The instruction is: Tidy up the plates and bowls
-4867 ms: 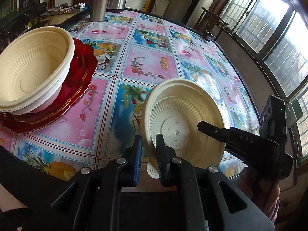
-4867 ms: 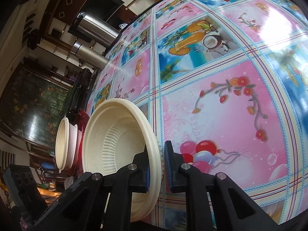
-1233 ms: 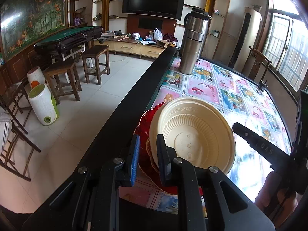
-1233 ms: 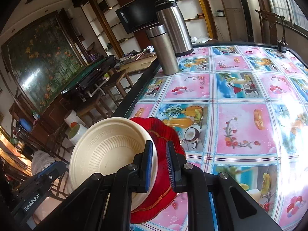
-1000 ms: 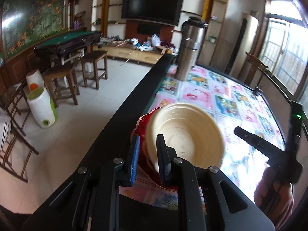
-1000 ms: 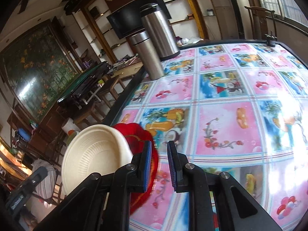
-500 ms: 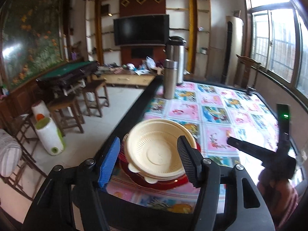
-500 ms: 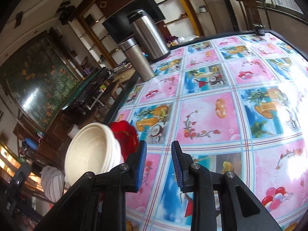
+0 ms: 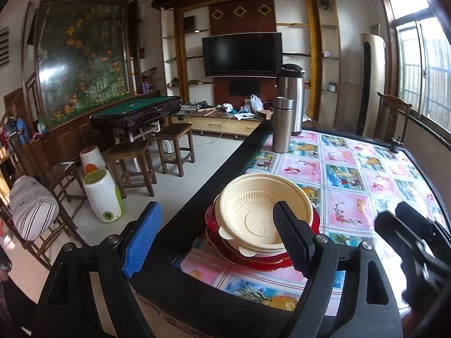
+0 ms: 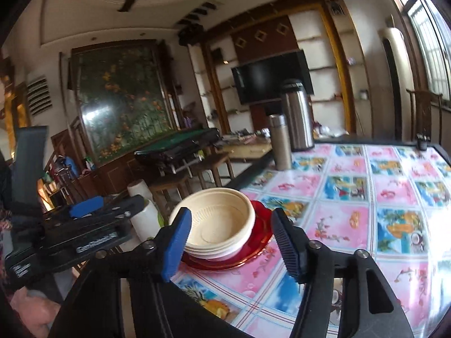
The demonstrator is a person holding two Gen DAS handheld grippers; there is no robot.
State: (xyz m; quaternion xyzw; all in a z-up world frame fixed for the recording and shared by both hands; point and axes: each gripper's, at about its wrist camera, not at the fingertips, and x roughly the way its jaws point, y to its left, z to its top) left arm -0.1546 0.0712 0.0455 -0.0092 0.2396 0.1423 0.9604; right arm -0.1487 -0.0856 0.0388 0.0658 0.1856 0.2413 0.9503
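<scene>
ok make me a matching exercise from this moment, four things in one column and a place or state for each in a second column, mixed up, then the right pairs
Things
1. cream bowls
2. red plate
3. small steel flask
4. left tongs

Places or states
A. open, holding nothing
B. nested on top of the stack
C. standing upright at the table's far end, beside the big thermos
D. flat on the tablecloth, under the bowls

Pairs: 1-B, 2-D, 3-C, 4-A

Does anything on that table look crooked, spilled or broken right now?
Only slightly: the cream bowls sit toward the table-edge side of the red plate, not centred. No spill or damage shows. Both grippers are open and empty.
</scene>
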